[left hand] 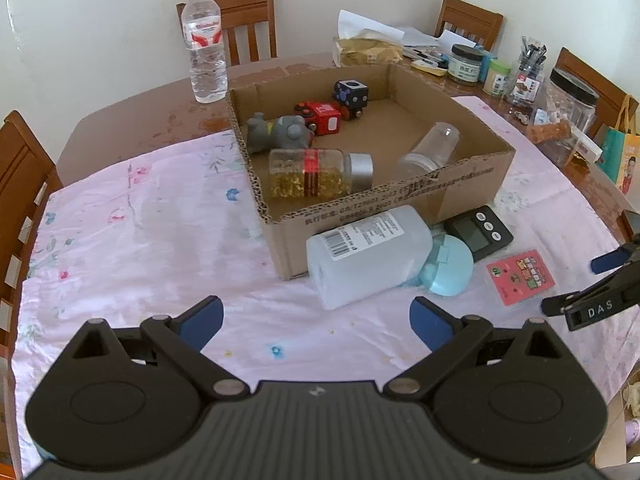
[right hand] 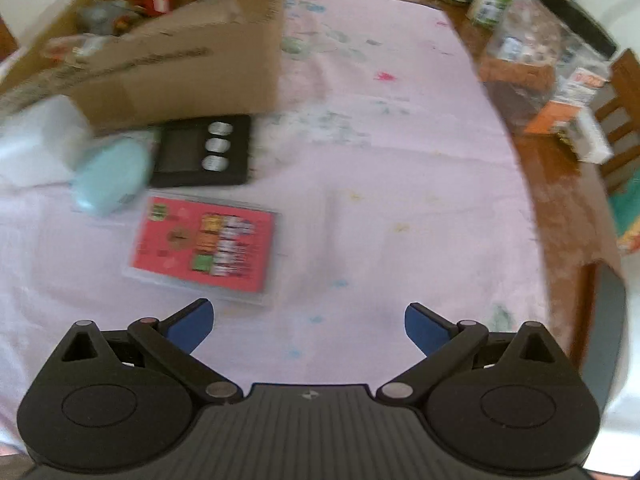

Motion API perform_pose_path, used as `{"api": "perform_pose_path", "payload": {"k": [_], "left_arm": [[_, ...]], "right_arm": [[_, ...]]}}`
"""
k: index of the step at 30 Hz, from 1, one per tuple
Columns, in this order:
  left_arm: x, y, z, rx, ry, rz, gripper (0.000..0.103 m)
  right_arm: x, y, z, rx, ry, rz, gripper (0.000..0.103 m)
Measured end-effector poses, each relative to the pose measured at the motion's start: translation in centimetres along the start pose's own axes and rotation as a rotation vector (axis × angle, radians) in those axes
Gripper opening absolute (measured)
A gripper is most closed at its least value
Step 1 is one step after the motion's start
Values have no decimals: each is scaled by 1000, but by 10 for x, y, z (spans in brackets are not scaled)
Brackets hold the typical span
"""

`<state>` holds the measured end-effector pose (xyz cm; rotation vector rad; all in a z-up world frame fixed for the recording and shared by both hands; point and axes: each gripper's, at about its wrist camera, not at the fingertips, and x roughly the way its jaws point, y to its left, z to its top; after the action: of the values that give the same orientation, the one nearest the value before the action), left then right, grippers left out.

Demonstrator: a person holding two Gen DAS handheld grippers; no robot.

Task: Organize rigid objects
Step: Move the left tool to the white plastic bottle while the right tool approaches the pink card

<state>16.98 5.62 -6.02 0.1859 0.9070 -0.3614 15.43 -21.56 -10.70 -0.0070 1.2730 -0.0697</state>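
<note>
Card pack (right hand: 204,246) just ahead-left of right gripper (right hand: 308,326) (jaws spread).

The left wrist view is taken from high above the near desk (left hand: 132,240) edge, facing the cardboard box (left hand: 400,208) at 12 o'clock. The right wrist view is held lower, nearer, and blurred. Shared: the box (right hand: 180,76), timer (left hand: 478,232) (right hand: 200,150), red card (left hand: 520,278) (right hand: 204,246).

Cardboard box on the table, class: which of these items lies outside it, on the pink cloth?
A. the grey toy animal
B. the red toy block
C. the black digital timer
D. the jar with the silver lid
C: the black digital timer lies on the pink cloth beside the cardboard box, next to the pale bottle with the blue cap; the other three lie inside the box.
</note>
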Motion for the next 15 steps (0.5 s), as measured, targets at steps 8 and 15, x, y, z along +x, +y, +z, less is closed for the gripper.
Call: {"api": "perform_pose_path", "payload": {"k": [8,15], "left_arm": [[7,-4,-1,-3,26,-57,99],[21,-11,3,-53,26,-75,99]], "right_arm": [[6,42,8,-22,-48,92,103],[8,53,6,-100,-142,59,103]]}}
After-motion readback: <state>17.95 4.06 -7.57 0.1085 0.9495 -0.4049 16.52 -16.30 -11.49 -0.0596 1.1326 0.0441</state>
